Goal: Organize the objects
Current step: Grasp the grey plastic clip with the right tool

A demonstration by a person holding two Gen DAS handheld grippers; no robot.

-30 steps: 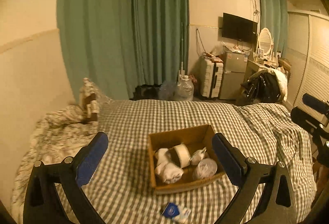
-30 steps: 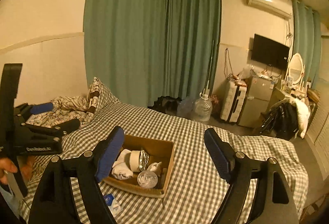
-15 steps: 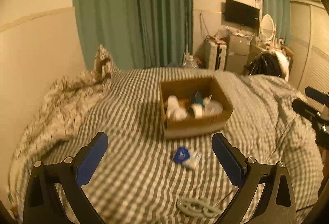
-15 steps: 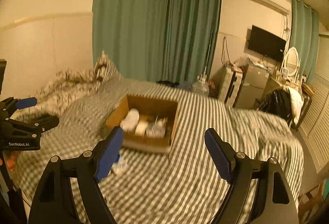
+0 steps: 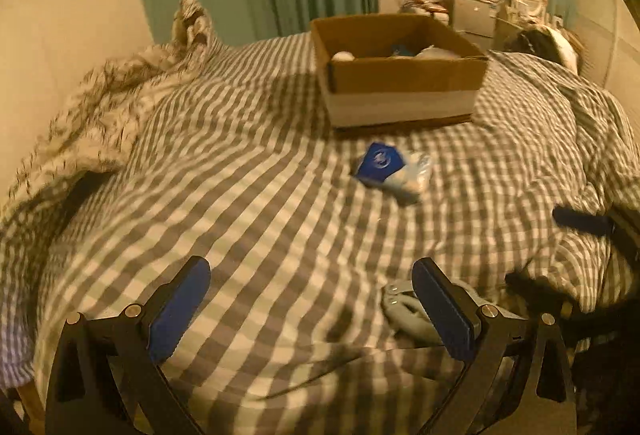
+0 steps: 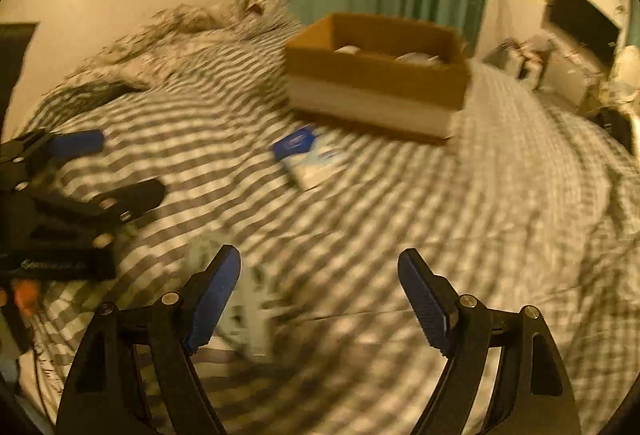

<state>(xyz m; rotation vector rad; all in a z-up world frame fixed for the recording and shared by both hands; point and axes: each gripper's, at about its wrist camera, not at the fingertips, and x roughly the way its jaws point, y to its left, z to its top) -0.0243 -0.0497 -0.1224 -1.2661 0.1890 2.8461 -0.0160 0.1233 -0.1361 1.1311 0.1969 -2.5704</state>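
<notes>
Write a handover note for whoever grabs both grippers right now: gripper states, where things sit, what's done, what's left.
Left gripper: open, empty, low over the checked bedspread.
Right gripper: open, empty.
Cardboard box already holds several items.
Left out: blue-and-white packet in front of the box, and a pale plastic item by the left gripper's right finger, too blurred to identify.
Both loose items probably belong in the box.

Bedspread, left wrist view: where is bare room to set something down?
Free: the checked bedspread between the rumpled blanket and the blue packet. Crowded: around the cardboard box, with the packet just in front, and near the pale object beside the left hand-held gripper.
</notes>
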